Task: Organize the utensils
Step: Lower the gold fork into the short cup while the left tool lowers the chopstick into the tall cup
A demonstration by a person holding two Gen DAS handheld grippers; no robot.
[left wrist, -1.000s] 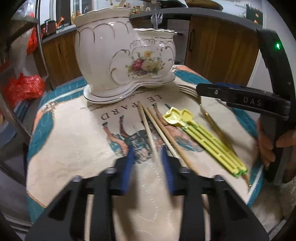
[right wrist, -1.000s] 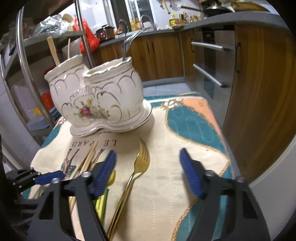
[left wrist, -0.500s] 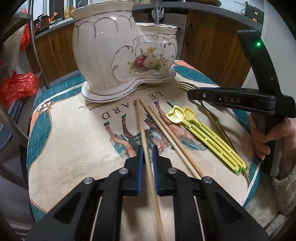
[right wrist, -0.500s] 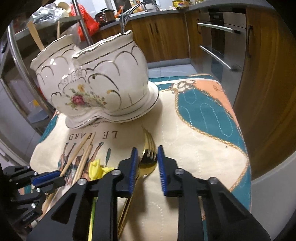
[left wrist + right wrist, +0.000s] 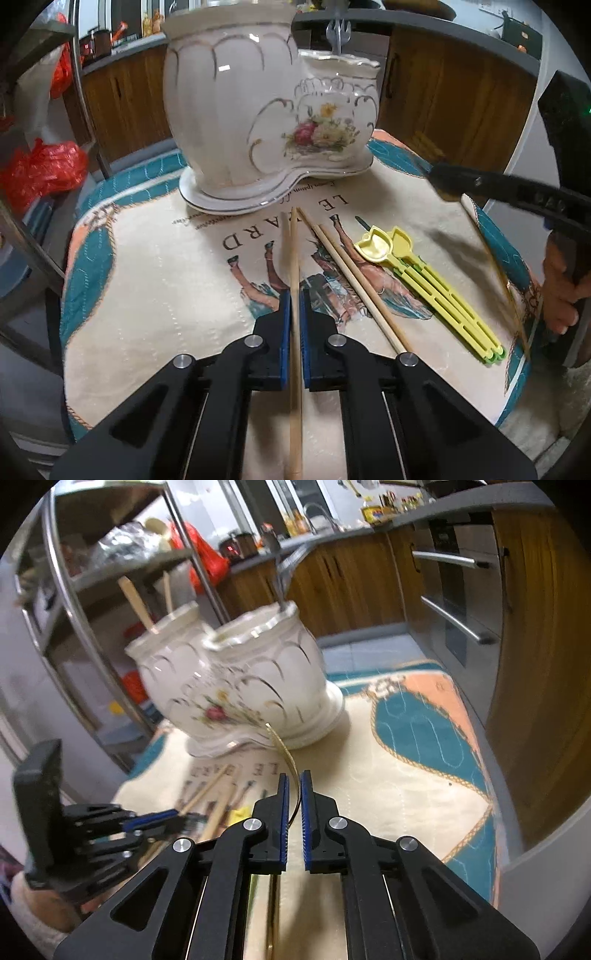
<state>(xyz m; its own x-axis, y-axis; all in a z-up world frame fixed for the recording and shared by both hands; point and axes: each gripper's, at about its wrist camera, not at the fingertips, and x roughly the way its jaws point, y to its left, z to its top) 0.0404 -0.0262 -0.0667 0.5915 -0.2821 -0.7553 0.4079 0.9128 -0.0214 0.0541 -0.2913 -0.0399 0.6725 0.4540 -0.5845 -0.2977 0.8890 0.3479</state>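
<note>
My left gripper [image 5: 294,295] has a wooden chopstick [image 5: 293,251] between its blue pads, which press on it as the jaws finish closing. The stick points at the white floral ceramic holder [image 5: 258,122]. Two more chopsticks [image 5: 354,280] and yellow plastic spoons [image 5: 424,280] lie on the printed mat [image 5: 147,277]. My right gripper [image 5: 294,779] is closing on a gold fork [image 5: 282,747], gripped near its head and raised off the mat. From the left wrist view, the fork's handle [image 5: 495,266] slants down beneath the right gripper [image 5: 441,182]. The holder [image 5: 236,686] stands just beyond the fork.
The holder has a wooden utensil [image 5: 136,602] in its tall cup and a metal fork [image 5: 280,587] in the low one. A metal rack [image 5: 74,620] with red bags stands left of the table. Wooden cabinets and oven drawers [image 5: 454,602] lie behind. A hand [image 5: 561,291] holds the right gripper.
Both grippers went from open to shut: the left on a chopstick, the right on the gold fork. The fork has left the mat and now tilts upward.
</note>
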